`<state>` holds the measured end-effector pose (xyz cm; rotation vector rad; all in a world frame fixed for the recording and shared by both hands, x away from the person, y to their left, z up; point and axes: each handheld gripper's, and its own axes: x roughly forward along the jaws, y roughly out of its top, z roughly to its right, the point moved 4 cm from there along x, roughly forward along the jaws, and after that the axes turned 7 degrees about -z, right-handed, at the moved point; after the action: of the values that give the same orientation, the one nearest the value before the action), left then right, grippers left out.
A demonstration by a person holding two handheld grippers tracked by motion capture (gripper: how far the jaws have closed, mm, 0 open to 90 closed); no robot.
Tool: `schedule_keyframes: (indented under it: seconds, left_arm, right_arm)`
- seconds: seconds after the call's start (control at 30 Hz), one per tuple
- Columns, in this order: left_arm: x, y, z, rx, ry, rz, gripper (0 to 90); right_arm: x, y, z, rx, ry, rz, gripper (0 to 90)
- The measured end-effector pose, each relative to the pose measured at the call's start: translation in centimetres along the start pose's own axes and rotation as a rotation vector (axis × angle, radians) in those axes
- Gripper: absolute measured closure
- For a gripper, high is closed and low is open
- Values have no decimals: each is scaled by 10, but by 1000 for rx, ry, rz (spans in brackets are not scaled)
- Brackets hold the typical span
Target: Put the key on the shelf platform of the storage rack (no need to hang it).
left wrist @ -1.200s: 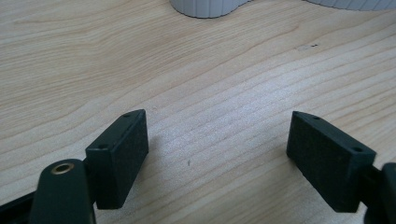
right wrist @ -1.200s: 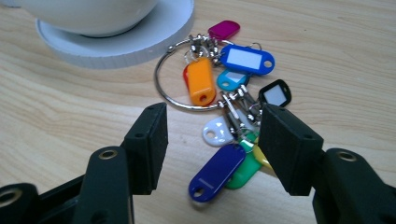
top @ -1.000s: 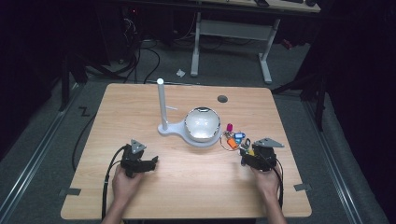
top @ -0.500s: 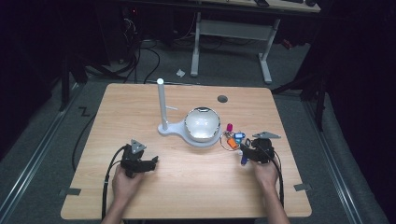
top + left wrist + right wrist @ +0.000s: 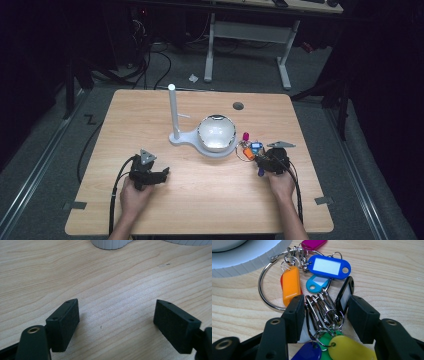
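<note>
A bunch of coloured key tags (image 5: 250,149) on a large metal ring (image 5: 262,293) lies on the wooden table just right of the white domed stand (image 5: 216,132). My right gripper (image 5: 325,302) is lowered over the bunch. Its jaws have just been closing and now straddle the metal clips (image 5: 322,307) and a black tag (image 5: 345,293), without clearly pressing them. Orange (image 5: 290,285) and blue (image 5: 329,266) tags lie beyond the jaws, a yellow one (image 5: 349,350) beneath them. My left gripper (image 5: 164,174) rests low over bare wood, its jaws (image 5: 116,307) wide open with nothing between.
The stand has a tall white post (image 5: 172,112), and its ribbed base (image 5: 110,243) lies ahead of the left gripper. A round cable hole (image 5: 238,106) sits near the table's far edge. Cables trail from both grippers toward the near edge.
My right gripper has moved left and down onto the key bunch, and its jaws have narrowed around the clips. The left gripper has stayed put.
</note>
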<state>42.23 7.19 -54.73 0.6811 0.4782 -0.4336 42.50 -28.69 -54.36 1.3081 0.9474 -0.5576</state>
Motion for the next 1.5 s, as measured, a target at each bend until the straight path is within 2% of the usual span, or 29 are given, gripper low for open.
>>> schedule_keyframes:
  seconds: [0.1,0.23,0.37,0.6,0.83,1.0,1.17,1.5]
  left_arm:
    - [0,0,0,0,0,0,210]
    - [0,0,0,0,0,1,210]
    - [0,0,0,0,0,0,210]
    - [0,0,0,-1,1,-1,210]
    - [0,0,0,-2,1,-1,210]
    - [0,0,0,-1,1,-1,210]
    - [0,0,0,0,0,-1,210]
    - [0,0,0,-3,1,-1,210]
  right_arm:
    - [0,0,-2,-26,-20,8,573]
    - [0,0,-3,-50,-15,7,669]
    - [-1,0,-3,-51,-9,5,704]
    - [-2,-1,-3,-63,0,7,712]
    - [-6,-3,0,-32,24,41,723]
    - [-13,-2,2,-26,31,64,732]
    - [-28,1,3,-19,47,118,752]
    - [-44,4,6,-26,52,157,763]
